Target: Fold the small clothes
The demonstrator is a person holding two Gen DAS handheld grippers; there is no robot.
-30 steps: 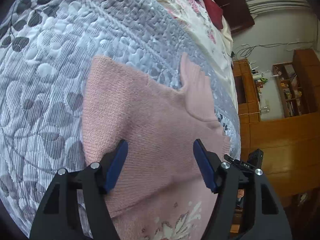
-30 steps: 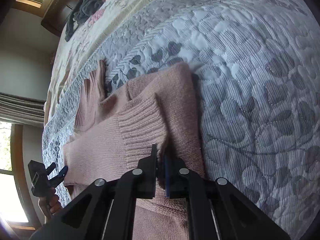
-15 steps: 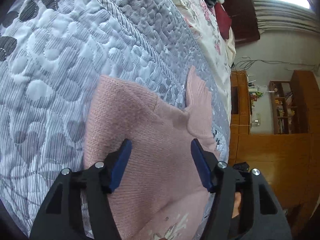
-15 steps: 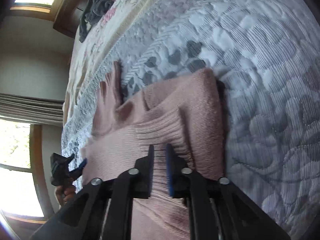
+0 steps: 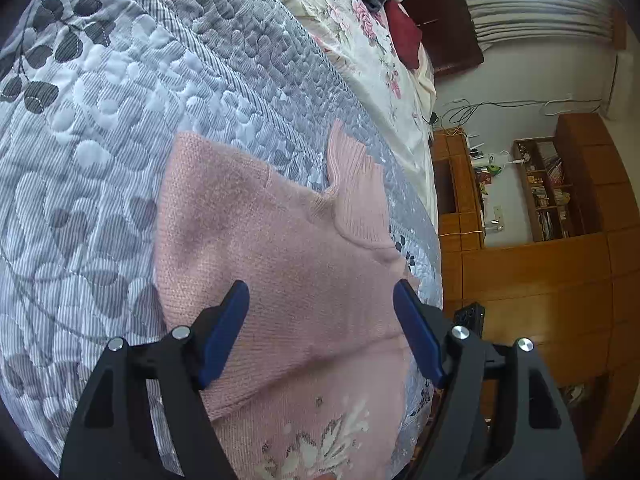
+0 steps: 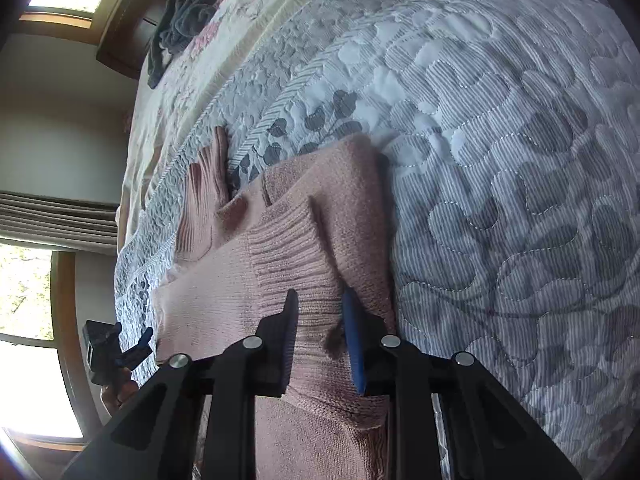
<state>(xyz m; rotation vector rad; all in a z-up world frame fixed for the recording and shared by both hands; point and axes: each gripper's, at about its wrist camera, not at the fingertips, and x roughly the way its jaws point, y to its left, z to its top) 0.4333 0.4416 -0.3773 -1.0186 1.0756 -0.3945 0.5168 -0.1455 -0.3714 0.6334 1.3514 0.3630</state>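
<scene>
The pink knit sweater [image 5: 280, 264] lies mid-frame on the grey quilted bedspread [image 5: 100, 128]. Right gripper [image 6: 320, 312], jaws slightly parted, straddles the ribbed sleeve cuff [image 6: 292, 256], seemingly letting it go; left gripper [image 5: 320, 312] hovers wide open, empty. Next probably comes folding the body over

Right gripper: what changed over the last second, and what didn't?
The right gripper went from shut on the ribbed cuff of the pink sweater to jaws parted around it, so it has released or is releasing the folded-in sleeve. The left gripper stayed open over the sweater, holding nothing. The sweater stayed on the grey quilt, sleeve folded across the body.
</scene>
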